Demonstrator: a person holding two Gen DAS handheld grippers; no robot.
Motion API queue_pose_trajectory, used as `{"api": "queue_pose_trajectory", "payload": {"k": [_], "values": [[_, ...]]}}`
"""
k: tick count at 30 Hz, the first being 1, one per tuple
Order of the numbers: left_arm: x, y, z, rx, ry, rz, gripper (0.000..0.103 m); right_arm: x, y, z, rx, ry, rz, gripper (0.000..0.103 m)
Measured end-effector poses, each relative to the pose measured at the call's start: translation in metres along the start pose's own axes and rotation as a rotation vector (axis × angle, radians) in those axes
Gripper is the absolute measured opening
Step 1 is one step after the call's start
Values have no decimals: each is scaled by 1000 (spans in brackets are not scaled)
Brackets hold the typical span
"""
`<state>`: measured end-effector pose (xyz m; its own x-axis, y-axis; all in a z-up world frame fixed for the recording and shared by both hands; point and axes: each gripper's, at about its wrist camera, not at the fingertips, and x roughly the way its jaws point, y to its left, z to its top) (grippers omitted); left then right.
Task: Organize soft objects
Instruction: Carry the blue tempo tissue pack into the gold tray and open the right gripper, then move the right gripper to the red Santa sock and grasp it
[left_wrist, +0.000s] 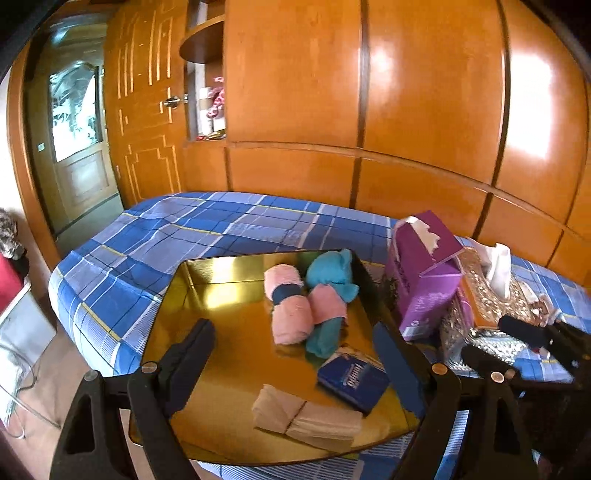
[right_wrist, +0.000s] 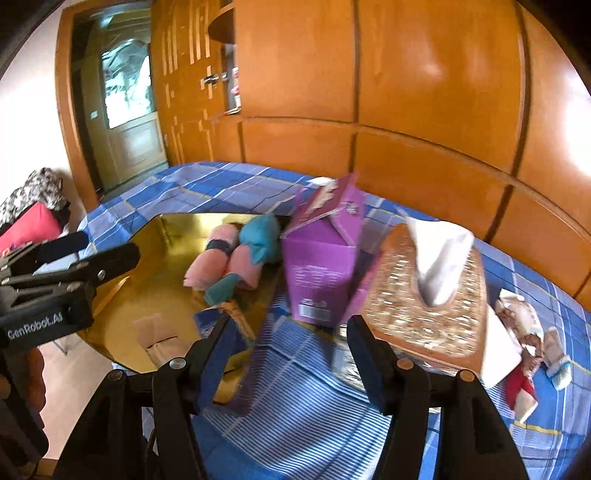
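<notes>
A shiny gold metal tray (left_wrist: 207, 273) sat on the bed with the blue checked cover (left_wrist: 155, 229). Four soft things were already lying in it: a rolled pink towel with a dark band (left_wrist: 286, 308), a rolled teal and pink cloth (left_wrist: 328, 295), a small dark blue tissue pack (left_wrist: 352, 382) and a flat beige folded cloth (left_wrist: 306, 415).

Still outside the tray, just beside it, stood a purple cardboard tissue box (right_wrist: 325, 266) and a sparkly gold tissue box (right_wrist: 424, 295) with a white tissue sticking up. A small soft doll (right_wrist: 524, 339) lay farther off, so the job looked about half done.

The left gripper (left_wrist: 295, 365) hung wide open over the tray, holding nothing. The right gripper (right_wrist: 291, 354) was wide open too, empty, and pointed at the purple box.
</notes>
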<state>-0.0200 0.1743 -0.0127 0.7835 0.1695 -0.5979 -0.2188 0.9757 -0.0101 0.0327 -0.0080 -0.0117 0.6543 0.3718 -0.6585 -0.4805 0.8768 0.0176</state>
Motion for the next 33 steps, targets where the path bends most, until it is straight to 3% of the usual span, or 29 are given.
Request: {"api": "queue_pose_trajectory", "payload": {"k": [9,17,24,33], "values": [[-7,-25,0,62,-10,-32,88,-31,-60,-20,123,-37,-91,63],[-15,-53,3,136,-23,-94,88,-46,-126,-56,265,18,-229,63],[-27,-86,14,226,-59,-195,85,-49,-179,-104,397,140,-384,63],[-37,-174,35,456,-67,-414,85,-55,-208,-148,505,207,-410,63]]}}
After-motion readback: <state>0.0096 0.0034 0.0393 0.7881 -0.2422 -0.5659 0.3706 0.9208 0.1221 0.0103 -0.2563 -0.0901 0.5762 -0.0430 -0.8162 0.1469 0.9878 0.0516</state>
